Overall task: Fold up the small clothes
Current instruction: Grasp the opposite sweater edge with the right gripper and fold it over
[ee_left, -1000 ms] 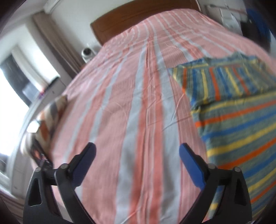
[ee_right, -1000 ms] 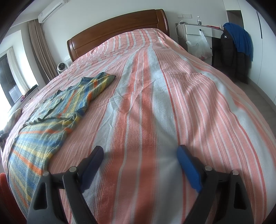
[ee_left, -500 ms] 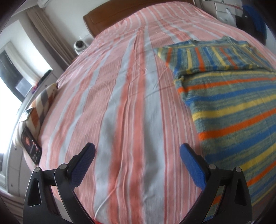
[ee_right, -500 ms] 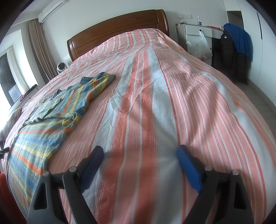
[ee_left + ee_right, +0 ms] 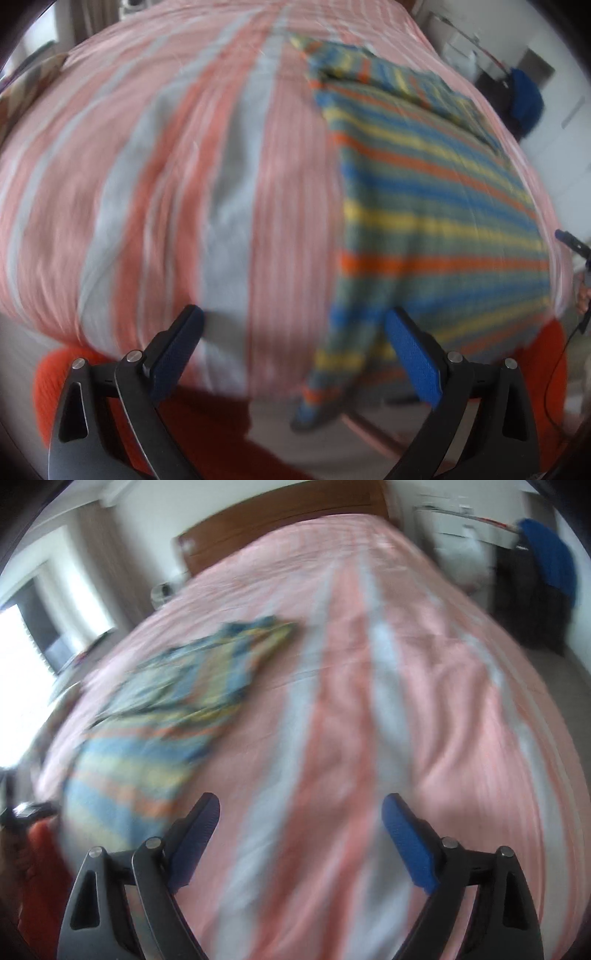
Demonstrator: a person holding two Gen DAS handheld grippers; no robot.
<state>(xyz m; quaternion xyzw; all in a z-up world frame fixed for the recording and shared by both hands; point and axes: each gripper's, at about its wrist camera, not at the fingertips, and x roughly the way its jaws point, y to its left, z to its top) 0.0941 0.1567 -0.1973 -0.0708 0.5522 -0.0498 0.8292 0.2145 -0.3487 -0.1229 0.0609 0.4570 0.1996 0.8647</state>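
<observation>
Through the left wrist camera I look steeply down at the near edge of the bed (image 5: 155,177), and my left gripper (image 5: 293,349) has its blue pads wide apart with nothing between them. The striped garment (image 5: 436,206) lies flat on the pink-and-grey bedspread to the right of centre, and one corner of it droops over the mattress edge just inside my right-hand pad. The whole picture is smeared, so my worry here is aim: if I close now I may pinch the bedspread along with the hem, or catch only one layer of the hanging corner and drag the garment off the bed instead of lifting it. This view alone shows that dangling corner, something orange (image 5: 59,384) below the edge, and the tip of the other tool at the far right. In the right wrist camera my right gripper (image 5: 299,829) is also spread, its jaws opening a little further, with only bare bedspread (image 5: 424,701) between them; the garment (image 5: 173,686) sits well off to the left. The risk on this side is that the hand is far from the cloth and the frame is just as blurred, so a hasty reach could rumple what lies flat. Only this view gives me the wooden headboard (image 5: 280,528), the folded-over upper part of the garment, and the dark clothing (image 5: 535,576) hanging at the right.
</observation>
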